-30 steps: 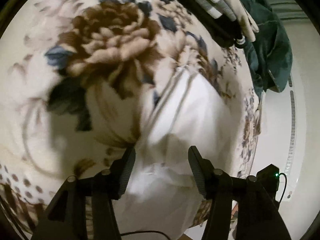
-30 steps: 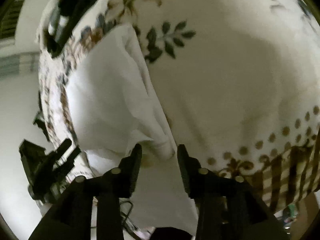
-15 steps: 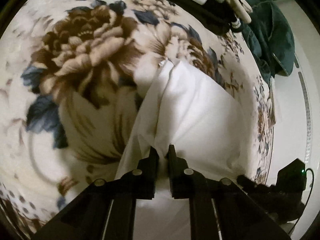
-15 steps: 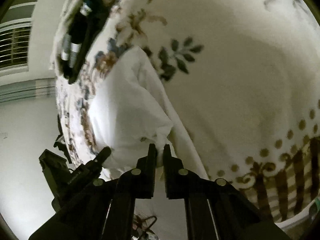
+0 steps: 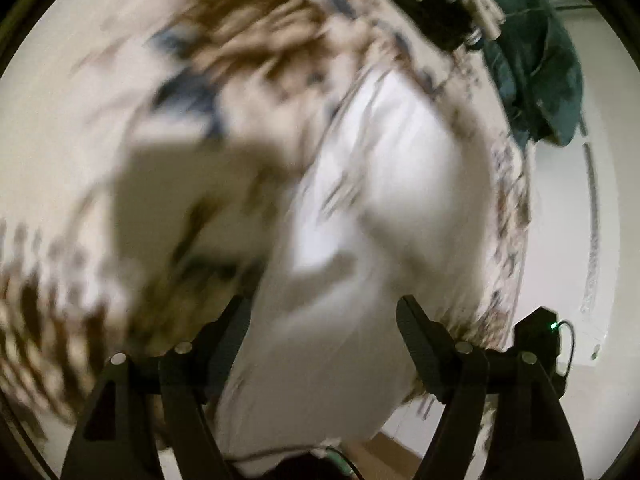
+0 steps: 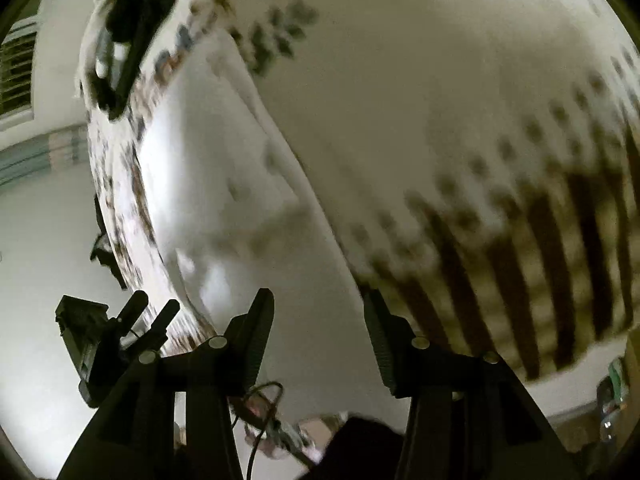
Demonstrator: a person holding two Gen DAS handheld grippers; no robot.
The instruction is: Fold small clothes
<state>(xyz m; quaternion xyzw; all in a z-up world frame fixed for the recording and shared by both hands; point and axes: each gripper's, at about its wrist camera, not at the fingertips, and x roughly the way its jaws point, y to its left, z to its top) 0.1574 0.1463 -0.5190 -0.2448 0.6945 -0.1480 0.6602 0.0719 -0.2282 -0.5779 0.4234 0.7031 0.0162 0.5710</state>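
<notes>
A white garment [image 5: 384,208] lies folded on a floral blanket [image 5: 224,64], blurred by motion in both views. My left gripper [image 5: 322,316] hovers over its near end, jaws opening and wide apart, with cloth below them but nothing pinched. In the right wrist view the same white garment [image 6: 216,184] stretches away from my right gripper [image 6: 318,312], whose jaws are also opening and press on nothing. The left gripper's black body [image 6: 104,344] shows at the lower left of that view.
A black-and-white striped piece of clothing [image 5: 432,4] and a dark green garment [image 5: 536,64] lie at the far edge of the blanket. The blanket's striped, dotted border [image 6: 532,248] runs to the right. White floor [image 6: 40,240] lies beyond the bed edge. A cable [image 6: 260,400] hangs near the bottom.
Half a second ago both grippers were shut on the white garment's near edge. Now both stand open, the cloth is released and lies flatter, and both views have shifted with motion blur.
</notes>
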